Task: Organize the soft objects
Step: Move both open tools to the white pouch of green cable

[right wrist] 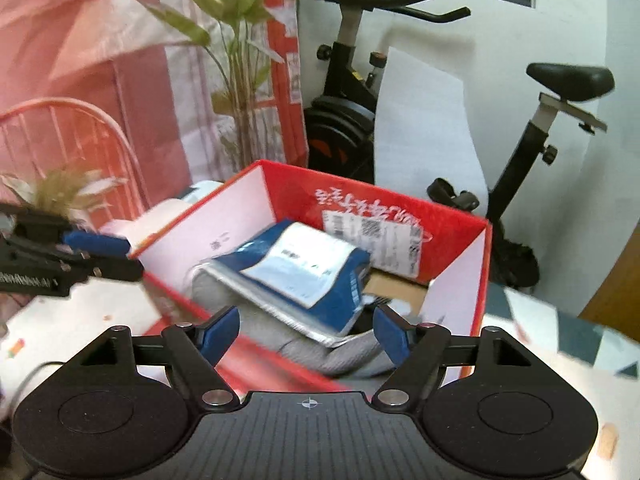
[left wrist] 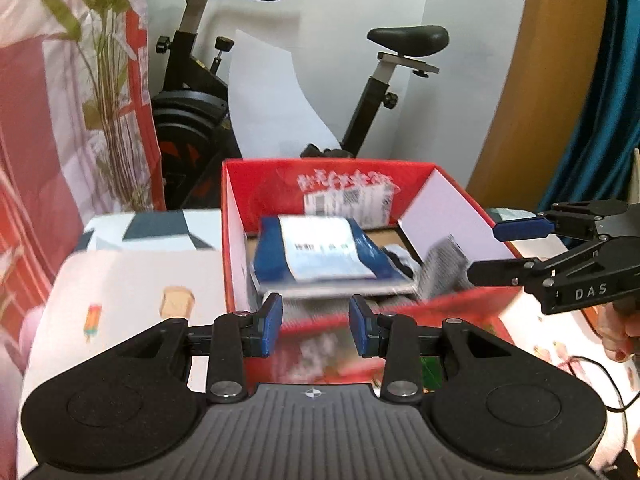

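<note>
The blue packet (right wrist: pixel 308 268) already lies inside the red box (right wrist: pixel 452 216) at the worktop's far edge, atop what looks like grey cloth (right wrist: pixel 344 354). Both the left tool (left wrist: pixel 316 324) and the right tool (right wrist: pixel 307 332) hang apart, empty; little seems left.

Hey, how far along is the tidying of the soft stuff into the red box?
Done: a blue and white packet lies in the red box on top of a grey cloth. In hand: nothing; the left gripper and right gripper are both open and empty near the box. Left: no other loose soft item shows on the table, so it may be nearly finished.
</note>
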### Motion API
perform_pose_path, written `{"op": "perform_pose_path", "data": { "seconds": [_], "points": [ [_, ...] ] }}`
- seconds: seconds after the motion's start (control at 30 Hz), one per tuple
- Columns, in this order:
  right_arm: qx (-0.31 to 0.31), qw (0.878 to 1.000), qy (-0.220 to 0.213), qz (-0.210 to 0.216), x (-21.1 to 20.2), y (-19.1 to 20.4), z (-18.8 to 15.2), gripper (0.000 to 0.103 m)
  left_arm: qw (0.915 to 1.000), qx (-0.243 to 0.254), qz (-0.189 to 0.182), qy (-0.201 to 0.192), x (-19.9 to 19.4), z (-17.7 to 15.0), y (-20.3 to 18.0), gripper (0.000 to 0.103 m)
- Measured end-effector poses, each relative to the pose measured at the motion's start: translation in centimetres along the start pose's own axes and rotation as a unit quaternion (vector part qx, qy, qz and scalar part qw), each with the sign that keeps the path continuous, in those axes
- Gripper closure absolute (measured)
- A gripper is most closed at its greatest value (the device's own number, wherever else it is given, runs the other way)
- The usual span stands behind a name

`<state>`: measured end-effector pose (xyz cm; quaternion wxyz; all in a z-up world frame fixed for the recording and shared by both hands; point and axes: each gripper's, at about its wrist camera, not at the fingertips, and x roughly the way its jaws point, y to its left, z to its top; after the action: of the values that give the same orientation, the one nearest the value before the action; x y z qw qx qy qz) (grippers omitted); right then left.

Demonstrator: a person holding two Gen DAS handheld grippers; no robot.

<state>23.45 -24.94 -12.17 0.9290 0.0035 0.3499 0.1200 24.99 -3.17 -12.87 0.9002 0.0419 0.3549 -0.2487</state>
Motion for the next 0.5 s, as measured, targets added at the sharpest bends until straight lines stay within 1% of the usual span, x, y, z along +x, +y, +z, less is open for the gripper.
{"op": "perform_pose_path", "data": {
  "seconds": [0.13, 0.27, 0.37, 0.5],
  "points": [
    [0.028, 0.999, -0.015, 0.020, -1.8, 1.0, -2.0, 0.032, 0.9998, -0.015, -0.007, 0.015, -0.3, -2.5, -0.2, 0.064],
    [0.031, 0.999, -0.030, 0.018, -2.8, 2.2, -4.1, 0.032, 0.9992, -0.016, 0.007, 0.037, 0.4, -4.7, 0.0, 0.065],
    [0.032, 0.999, -0.024, 0.019, -2.7, 3.0, -5.6, 0.032, 0.9984, -0.025, 0.009, 0.050, 0.8, -6.0, 0.4, 0.065],
    [0.027, 0.999, -0.008, 0.019, -2.0, 4.0, -8.1, 0.032, 0.9963, -0.058, 0.003, 0.063, 0.9, -8.1, 1.0, 0.065]
  ]
}}
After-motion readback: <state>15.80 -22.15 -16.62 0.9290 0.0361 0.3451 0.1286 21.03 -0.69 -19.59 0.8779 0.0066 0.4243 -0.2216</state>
